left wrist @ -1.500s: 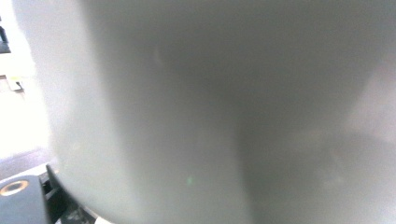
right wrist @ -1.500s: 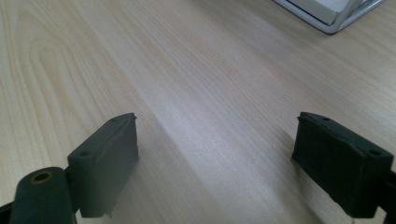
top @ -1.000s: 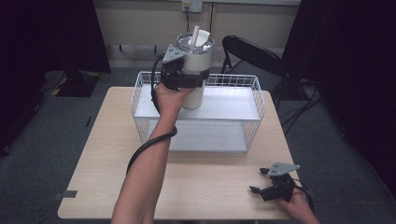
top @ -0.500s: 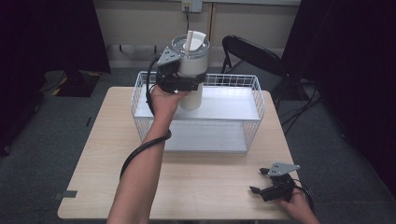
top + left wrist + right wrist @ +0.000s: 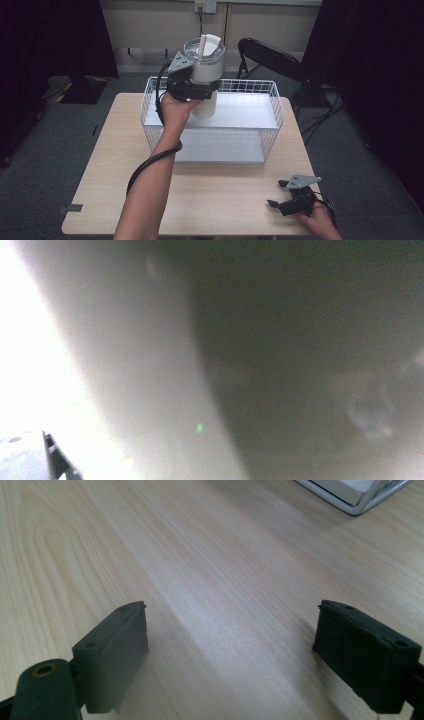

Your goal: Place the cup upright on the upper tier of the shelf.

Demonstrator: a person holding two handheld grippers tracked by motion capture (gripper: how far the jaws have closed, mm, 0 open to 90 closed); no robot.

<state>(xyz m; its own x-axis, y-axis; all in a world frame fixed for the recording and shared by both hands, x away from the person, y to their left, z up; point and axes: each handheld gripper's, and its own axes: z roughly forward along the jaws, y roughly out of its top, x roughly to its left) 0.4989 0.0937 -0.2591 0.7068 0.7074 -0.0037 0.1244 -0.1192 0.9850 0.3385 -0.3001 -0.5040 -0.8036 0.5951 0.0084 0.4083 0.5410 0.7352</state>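
A white tumbler (image 5: 205, 62) with a clear lid and a white straw is held up above the left part of a white wire basket (image 5: 274, 117). My left gripper (image 5: 202, 90) is shut on the tumbler's side, roughly at mid height. In the left gripper view the tumbler's wall (image 5: 150, 365) is a close pale blur. My right gripper (image 5: 276, 194) rests on the wooden table (image 5: 215, 200) near its front right corner. It is open, with bare wood between the pads (image 5: 115, 650).
The basket stands across the far half of the table, and its corner (image 5: 360, 495) shows in the right gripper view. A black folding chair (image 5: 270, 57) stands behind the table. Dark curtains hang at both sides.
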